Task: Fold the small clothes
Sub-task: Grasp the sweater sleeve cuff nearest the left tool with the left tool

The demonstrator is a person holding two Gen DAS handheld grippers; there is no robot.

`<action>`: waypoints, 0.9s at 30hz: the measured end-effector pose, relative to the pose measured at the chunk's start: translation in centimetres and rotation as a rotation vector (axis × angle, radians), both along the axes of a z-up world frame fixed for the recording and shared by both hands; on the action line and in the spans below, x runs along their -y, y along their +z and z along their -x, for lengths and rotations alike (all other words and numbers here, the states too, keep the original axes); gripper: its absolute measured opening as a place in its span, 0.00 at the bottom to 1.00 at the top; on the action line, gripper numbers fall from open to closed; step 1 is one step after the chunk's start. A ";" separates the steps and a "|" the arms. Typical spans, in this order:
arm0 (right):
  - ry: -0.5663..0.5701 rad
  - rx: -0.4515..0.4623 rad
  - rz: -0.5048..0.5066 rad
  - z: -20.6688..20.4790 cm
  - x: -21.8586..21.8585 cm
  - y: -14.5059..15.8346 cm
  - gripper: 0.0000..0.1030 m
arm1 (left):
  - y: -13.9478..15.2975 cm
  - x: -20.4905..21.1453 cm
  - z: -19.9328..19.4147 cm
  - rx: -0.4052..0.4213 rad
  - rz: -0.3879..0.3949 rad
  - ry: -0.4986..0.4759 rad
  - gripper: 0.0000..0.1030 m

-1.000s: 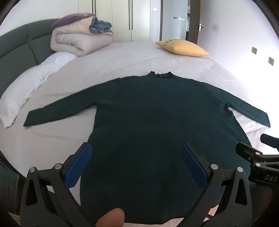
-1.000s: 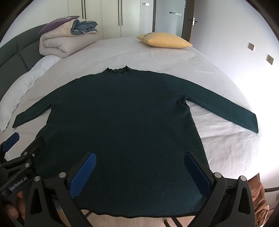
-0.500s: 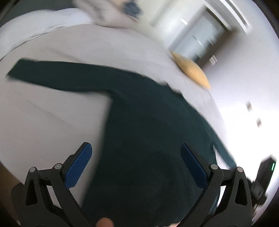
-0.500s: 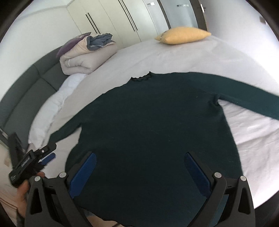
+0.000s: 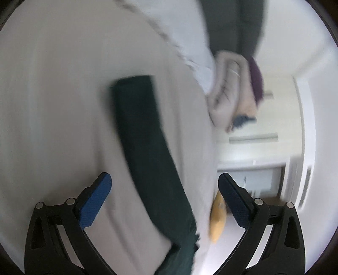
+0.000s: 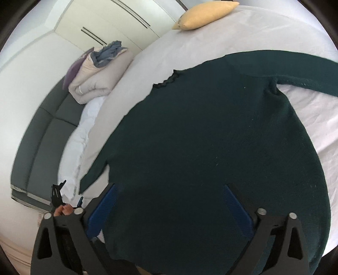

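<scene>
A dark green long-sleeved sweater (image 6: 211,143) lies spread flat on the pale bed sheet (image 6: 221,33), collar toward the far side. My right gripper (image 6: 169,203) is open and empty, low over the sweater's hem. My left gripper (image 5: 164,190) is open and empty above the sweater's left sleeve (image 5: 143,143), which runs between its fingers toward the cuff; this view is blurred. The left gripper also shows small in the right wrist view (image 6: 58,196), off the bed's left side near that cuff.
A folded beige quilt (image 6: 97,78) with purple and blue items on it sits at the bed's far left. A yellow pillow (image 6: 202,14) lies at the far end. A dark grey headboard (image 6: 42,131) and white pillow (image 6: 80,135) run along the left. Wardrobe doors stand behind.
My left gripper swung left from the sweater's hem out over the left sleeve and rolled sideways. My right gripper tilted and moved in lower over the hem. Both stay open.
</scene>
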State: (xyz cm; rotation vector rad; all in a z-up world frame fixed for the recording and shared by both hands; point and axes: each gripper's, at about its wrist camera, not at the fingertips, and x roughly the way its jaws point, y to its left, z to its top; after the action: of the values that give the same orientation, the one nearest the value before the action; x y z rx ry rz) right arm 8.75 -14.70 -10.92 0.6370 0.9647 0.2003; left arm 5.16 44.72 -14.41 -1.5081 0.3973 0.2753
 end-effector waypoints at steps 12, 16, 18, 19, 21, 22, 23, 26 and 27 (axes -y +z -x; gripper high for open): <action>0.068 0.014 0.016 -2.6 -2.9 -0.3 0.92 | -3.4 -6.3 -4.8 0.042 0.082 0.075 0.90; 0.074 0.014 0.022 -2.7 -2.9 -0.4 0.91 | -5.0 -7.1 -6.4 0.030 0.136 0.086 0.32; 0.069 0.017 0.025 -2.7 -2.7 -0.5 0.90 | -5.8 -7.4 -6.6 0.013 0.150 0.095 0.21; 0.067 0.021 0.028 -2.6 -2.5 -0.5 0.88 | -5.8 -7.5 -6.7 0.003 0.131 0.091 0.16; 0.065 0.027 0.035 -2.6 -2.3 -0.5 0.88 | -4.6 -7.1 -7.5 -0.024 0.044 0.061 0.13; 0.064 0.029 0.037 -2.5 -2.2 -0.5 0.87 | -3.6 -6.6 -8.2 -0.031 -0.005 0.029 0.09; 0.064 0.031 0.039 -2.6 -2.1 -0.6 0.87 | -2.5 -6.0 -8.9 -0.037 -0.051 -0.003 0.09; 0.066 0.025 0.045 -2.8 -1.7 -1.0 0.83 | 2.5 -1.8 -13.0 -0.065 -0.292 -0.179 0.08; 0.064 0.025 0.042 -3.0 -1.4 -1.2 0.82 | 4.7 1.0 -15.1 -0.069 -0.407 -0.267 0.08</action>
State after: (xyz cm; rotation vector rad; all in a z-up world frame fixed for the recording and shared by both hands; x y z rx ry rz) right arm 11.73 -13.30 -12.10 0.5641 0.9630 0.2433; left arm 20.30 43.75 -9.71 -1.0360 0.5558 0.1825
